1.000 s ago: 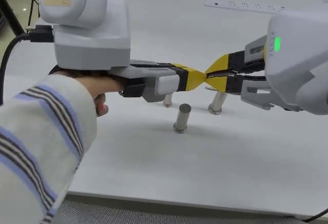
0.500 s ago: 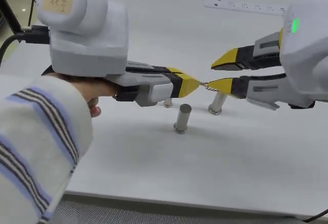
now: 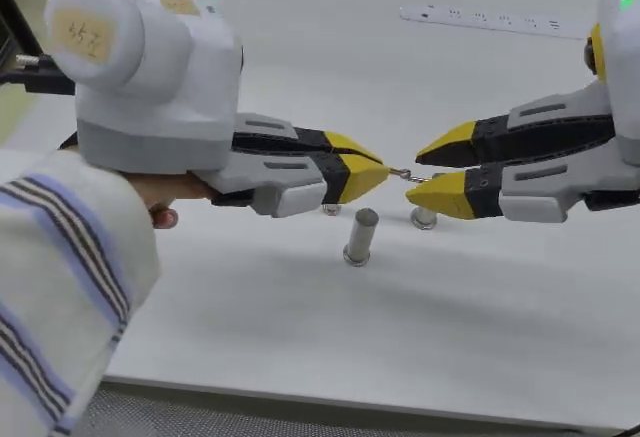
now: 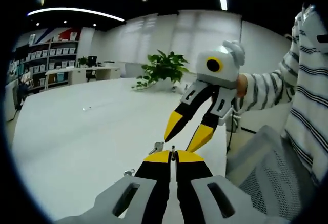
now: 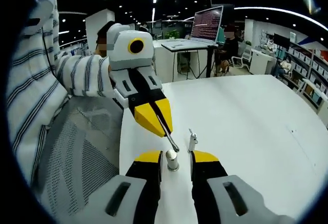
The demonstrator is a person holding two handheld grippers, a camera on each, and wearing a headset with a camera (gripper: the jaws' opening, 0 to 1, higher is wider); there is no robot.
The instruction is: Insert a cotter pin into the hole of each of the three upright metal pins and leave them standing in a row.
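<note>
Yellow-tipped left gripper (image 3: 383, 169) clenched on cotter pin (image 3: 402, 173), held level so its free end reaches between the jaws of the right gripper (image 3: 413, 171), which stand apart, probably for a regrip. Upright metal pins (image 3: 360, 236) stand on white table (image 3: 300, 337) just below

Three metal pins (image 3: 360, 237) on table (image 3: 300, 347), power strip (image 3: 490, 19) behind

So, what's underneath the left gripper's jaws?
The base of one upright metal pin shows below the left gripper; its shaft and hole are covered by the jaws.
</note>
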